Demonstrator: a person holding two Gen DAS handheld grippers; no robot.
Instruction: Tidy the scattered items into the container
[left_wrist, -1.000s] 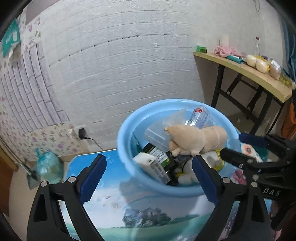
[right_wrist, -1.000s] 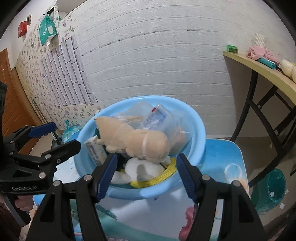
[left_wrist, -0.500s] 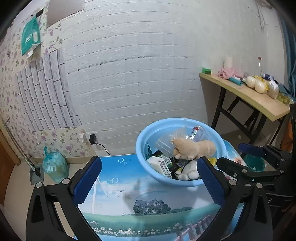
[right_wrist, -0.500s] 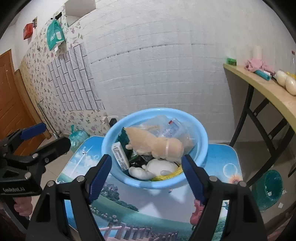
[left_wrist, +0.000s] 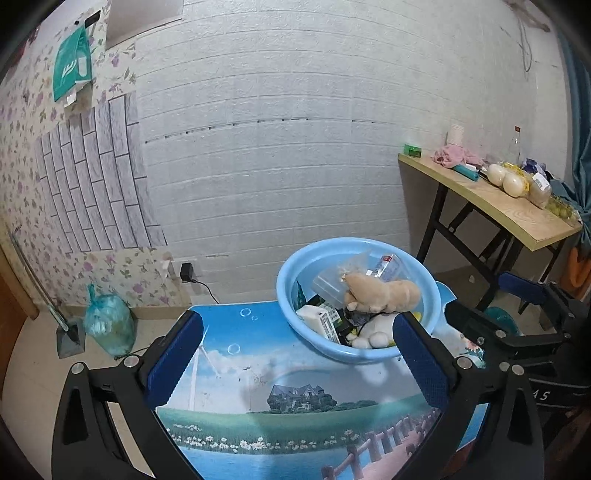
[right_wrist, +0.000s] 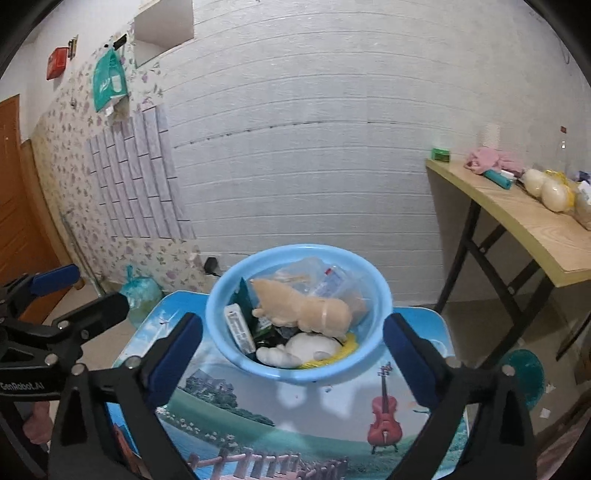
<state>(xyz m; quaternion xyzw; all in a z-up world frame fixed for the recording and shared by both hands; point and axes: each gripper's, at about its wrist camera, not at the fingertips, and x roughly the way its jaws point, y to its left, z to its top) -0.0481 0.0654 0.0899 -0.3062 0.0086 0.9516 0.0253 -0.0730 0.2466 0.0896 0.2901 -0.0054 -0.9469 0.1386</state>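
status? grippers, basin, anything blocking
Left gripper open, empty. Right gripper jaws opening, nothing between them. Basin on table, full: plush toy, boxes, bags. No loose items visible on table; nothing in the way.

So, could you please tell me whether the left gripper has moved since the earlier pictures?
Yes: the left gripper has backed away from the round light-blue plastic basin, which looks smaller.

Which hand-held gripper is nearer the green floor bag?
Left. The left hand-held gripper is on the green bag's side of the table; the right hand-held gripper, jaws opening empty, is beyond it.
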